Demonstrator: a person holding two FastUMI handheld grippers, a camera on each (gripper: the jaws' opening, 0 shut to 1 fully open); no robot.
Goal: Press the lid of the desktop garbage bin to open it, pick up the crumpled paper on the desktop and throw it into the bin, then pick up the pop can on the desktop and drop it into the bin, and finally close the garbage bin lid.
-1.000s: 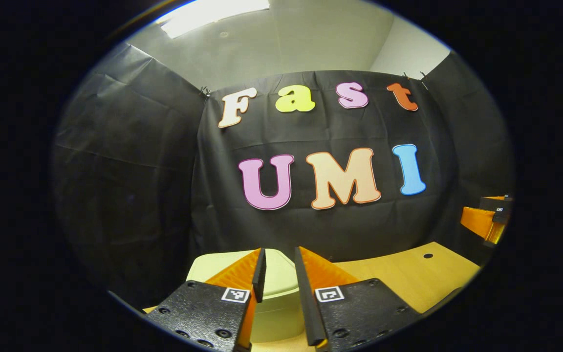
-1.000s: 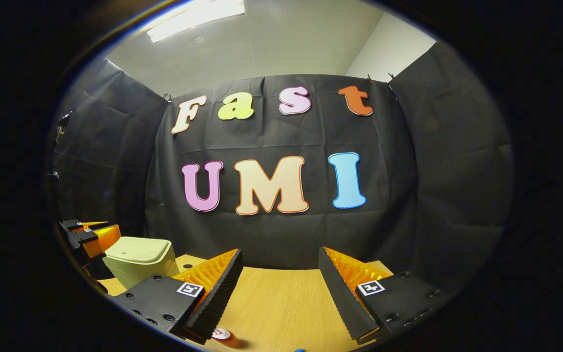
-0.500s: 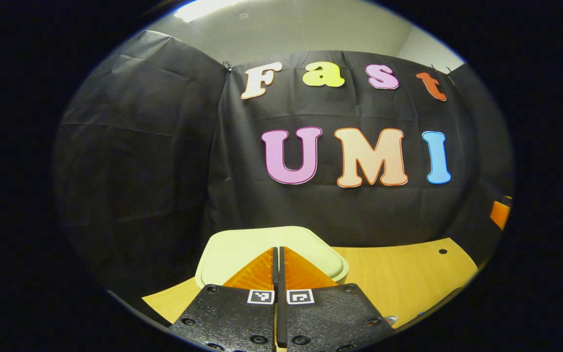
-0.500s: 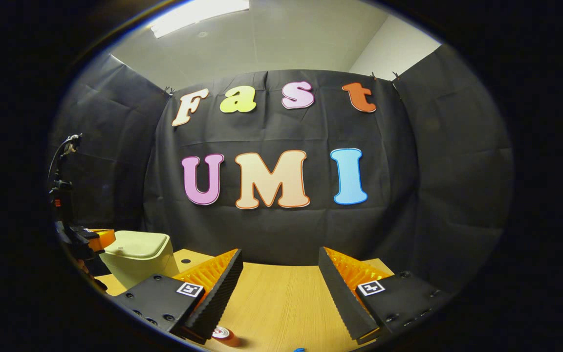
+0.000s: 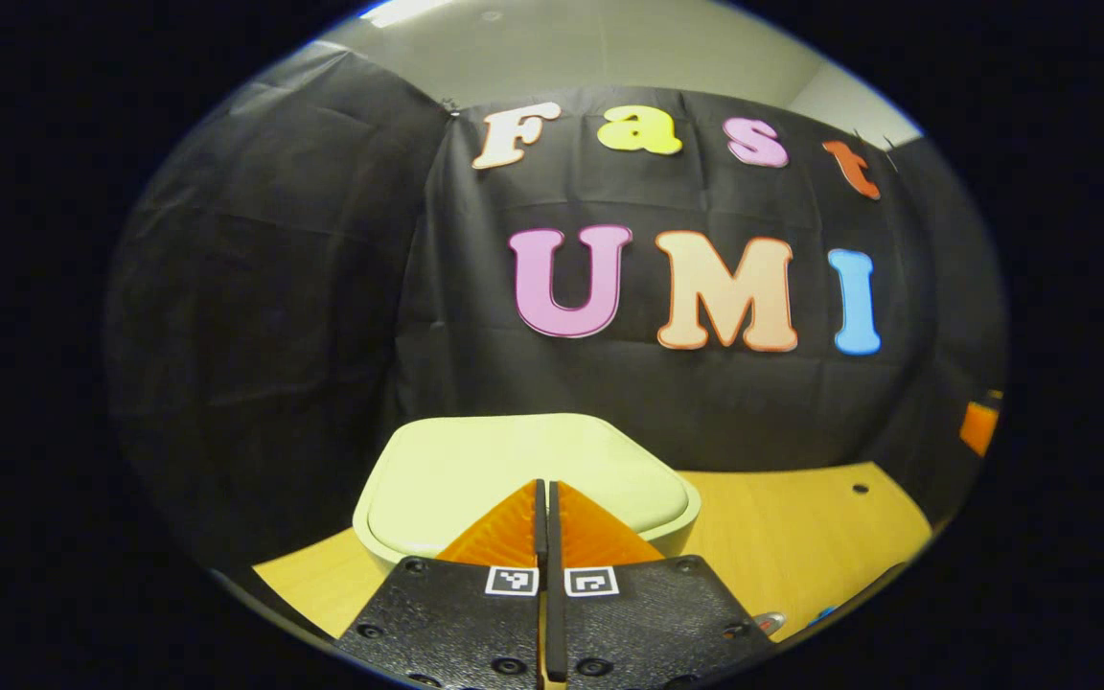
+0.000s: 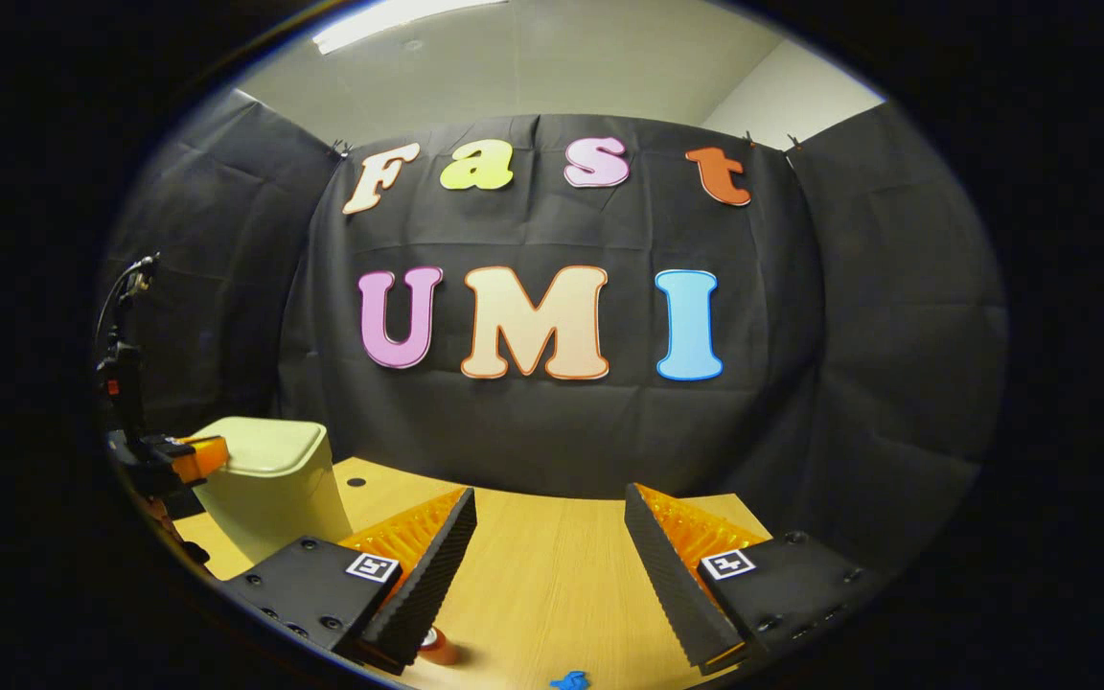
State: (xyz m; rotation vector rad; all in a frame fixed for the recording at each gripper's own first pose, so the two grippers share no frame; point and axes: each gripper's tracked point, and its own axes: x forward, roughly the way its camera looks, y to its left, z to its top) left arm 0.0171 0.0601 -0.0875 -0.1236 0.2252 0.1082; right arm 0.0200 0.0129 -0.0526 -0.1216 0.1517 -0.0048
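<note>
Bin lid (image 5: 523, 470) lies flat under our left gripper (image 5: 546, 494), its 2 fingers pressed together; our right gripper (image 6: 552, 508) hangs spread above the desktop (image 6: 552, 585).

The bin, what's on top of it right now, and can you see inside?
The bin has its lid down. The left gripper, fingers together, is at the lid's near edge; actual contact can't be judged. The closed lid hides the inside.
</note>
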